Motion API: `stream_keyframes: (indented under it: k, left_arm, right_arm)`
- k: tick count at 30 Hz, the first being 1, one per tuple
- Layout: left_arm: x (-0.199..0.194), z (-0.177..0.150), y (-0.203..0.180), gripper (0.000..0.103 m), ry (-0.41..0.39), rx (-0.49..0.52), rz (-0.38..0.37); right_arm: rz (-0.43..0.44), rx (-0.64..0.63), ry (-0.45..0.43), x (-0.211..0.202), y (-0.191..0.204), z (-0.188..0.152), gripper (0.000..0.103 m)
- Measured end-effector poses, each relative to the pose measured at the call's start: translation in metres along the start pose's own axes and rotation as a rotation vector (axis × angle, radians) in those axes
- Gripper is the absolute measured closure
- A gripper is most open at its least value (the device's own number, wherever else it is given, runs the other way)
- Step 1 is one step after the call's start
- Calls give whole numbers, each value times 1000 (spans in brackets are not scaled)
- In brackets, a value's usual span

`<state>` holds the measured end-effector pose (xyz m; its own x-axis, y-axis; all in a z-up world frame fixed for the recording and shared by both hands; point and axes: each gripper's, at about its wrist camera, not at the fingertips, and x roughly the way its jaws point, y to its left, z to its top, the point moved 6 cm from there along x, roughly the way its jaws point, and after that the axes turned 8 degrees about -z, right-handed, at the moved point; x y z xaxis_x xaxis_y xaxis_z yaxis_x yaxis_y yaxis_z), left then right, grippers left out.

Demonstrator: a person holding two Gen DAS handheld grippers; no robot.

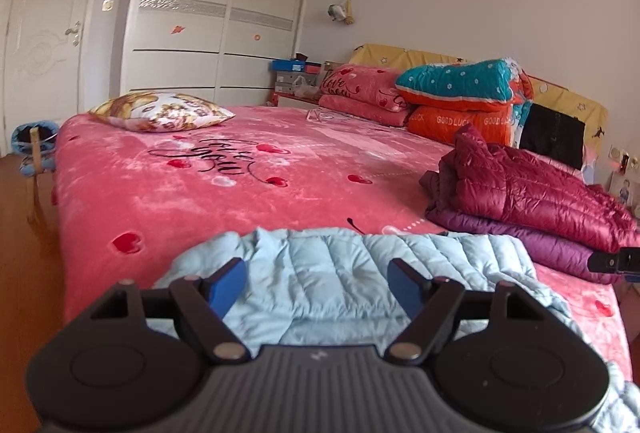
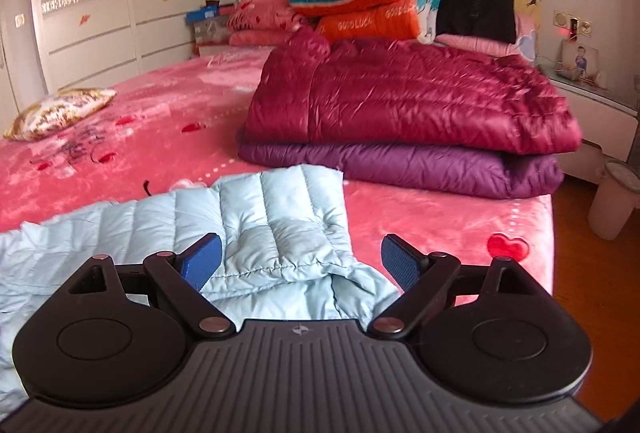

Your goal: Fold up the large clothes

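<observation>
Two folded jackets (image 2: 400,121) stacked on bed (image 2: 460,217); light-blue jacket (image 2: 260,229) partly folded; left gripper (image 1: 316,283) and right gripper (image 2: 300,259) gaping, empty.

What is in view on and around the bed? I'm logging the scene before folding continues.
light blue down jacket: 1, pale blue, near edge of bed, below both grippers
dark red down jacket: 1, folded, on the purple one
purple down jacket: 1, folded, bottom of stack
bed cover: 1, pink with hearts
patterned pillow: 1, gold and white, far corner
folded quilts: several, teal, orange, pink, by headboard
wardrobe: 1, white
left gripper: fingers blue, open
right gripper: fingers blue, open
</observation>
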<state>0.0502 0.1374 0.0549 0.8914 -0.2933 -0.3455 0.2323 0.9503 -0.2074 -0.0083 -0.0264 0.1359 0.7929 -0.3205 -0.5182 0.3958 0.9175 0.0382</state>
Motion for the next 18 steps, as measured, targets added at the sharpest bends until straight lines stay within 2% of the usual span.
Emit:
stream_keyframes:
  k: [8,18]
  left_arm:
    - [-57,-2,5,25,18,21,41]
    - [-106,2,-3,23,30,77,80]
  right_arm:
    - [-15,14,-49,-74,-21,-3,0]
    - [23,37,-81,-144,-30,-16,0]
